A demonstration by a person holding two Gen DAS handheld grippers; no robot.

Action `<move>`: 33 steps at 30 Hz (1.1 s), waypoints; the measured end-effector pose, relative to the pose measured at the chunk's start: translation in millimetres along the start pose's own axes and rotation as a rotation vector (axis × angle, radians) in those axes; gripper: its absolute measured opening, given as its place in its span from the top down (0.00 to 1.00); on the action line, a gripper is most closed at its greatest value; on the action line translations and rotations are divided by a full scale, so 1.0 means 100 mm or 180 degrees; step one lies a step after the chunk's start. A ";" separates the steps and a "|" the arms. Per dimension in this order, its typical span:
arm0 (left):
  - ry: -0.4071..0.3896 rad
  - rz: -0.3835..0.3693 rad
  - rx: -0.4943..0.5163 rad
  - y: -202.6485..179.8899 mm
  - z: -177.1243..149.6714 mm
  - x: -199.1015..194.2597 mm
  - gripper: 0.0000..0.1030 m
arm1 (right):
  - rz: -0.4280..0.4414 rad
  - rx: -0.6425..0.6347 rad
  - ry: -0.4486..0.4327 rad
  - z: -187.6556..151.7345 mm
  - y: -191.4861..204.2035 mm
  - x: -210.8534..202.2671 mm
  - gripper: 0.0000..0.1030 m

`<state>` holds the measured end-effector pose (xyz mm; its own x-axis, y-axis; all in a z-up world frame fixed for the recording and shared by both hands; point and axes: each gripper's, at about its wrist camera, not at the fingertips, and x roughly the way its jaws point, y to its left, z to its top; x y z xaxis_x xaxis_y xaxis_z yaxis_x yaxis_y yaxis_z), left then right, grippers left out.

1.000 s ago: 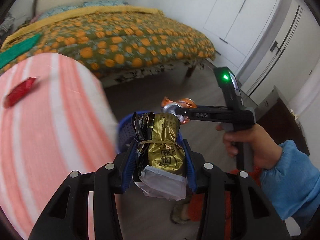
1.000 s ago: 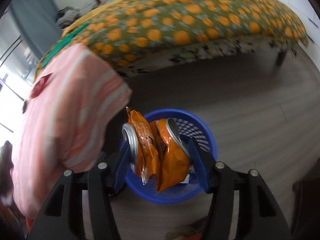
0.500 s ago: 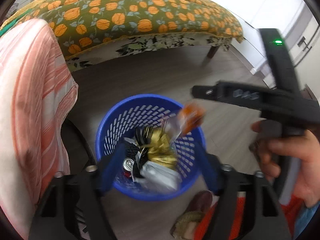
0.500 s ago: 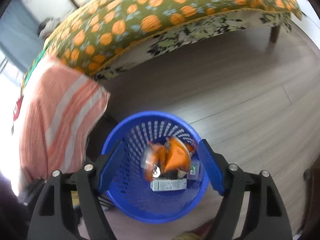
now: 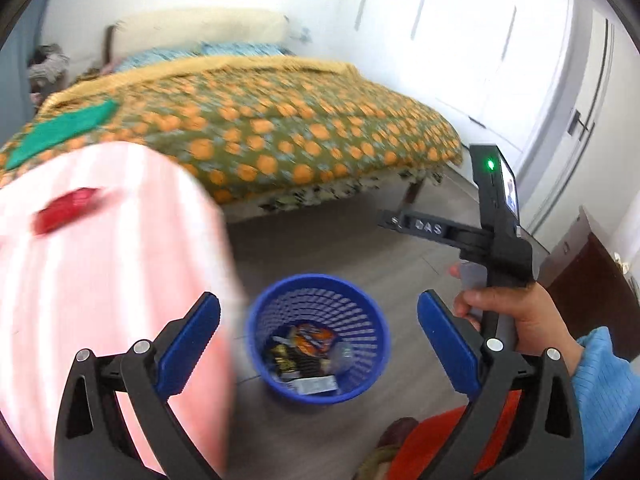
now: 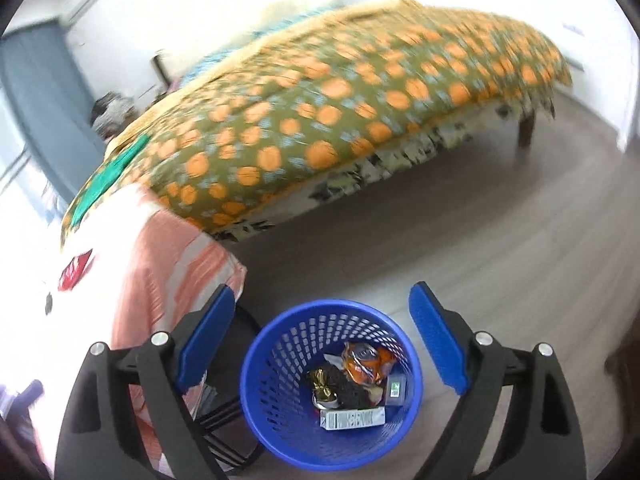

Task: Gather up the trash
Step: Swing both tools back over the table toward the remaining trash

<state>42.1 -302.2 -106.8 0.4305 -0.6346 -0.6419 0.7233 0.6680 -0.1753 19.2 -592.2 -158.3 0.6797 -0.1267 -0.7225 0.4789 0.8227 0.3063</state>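
Both grippers hang over the blue basket [image 6: 256, 364] on the floor. The left gripper [image 5: 318, 312] has just been opening its jaws and they stand spread with nothing between them; likewise the right gripper [image 6: 322, 306]. The orange wrapper [image 6: 366, 362] and gold wrapper [image 6: 326, 386] lie inside the basket. A red wrapper [image 5: 68, 206] rests on the striped cloth [image 5: 100, 272] at ten o'clock.

Orange-dotted bedspread [image 5: 256, 136] on a bed, striped cloth [image 5: 100, 264] nearby.
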 end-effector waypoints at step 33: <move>0.0231 0.1994 -0.1748 4.25 0.34 -0.49 0.05 | 0.0696 -0.2208 0.0604 -1.33 3.66 0.48 0.14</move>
<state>346.6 -0.5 -124.5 0.6159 -0.0687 -0.7848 -0.0124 0.9952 -0.0968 153.4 -223.2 -163.0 0.5816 0.1258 -0.8037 -0.1589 0.9865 0.0395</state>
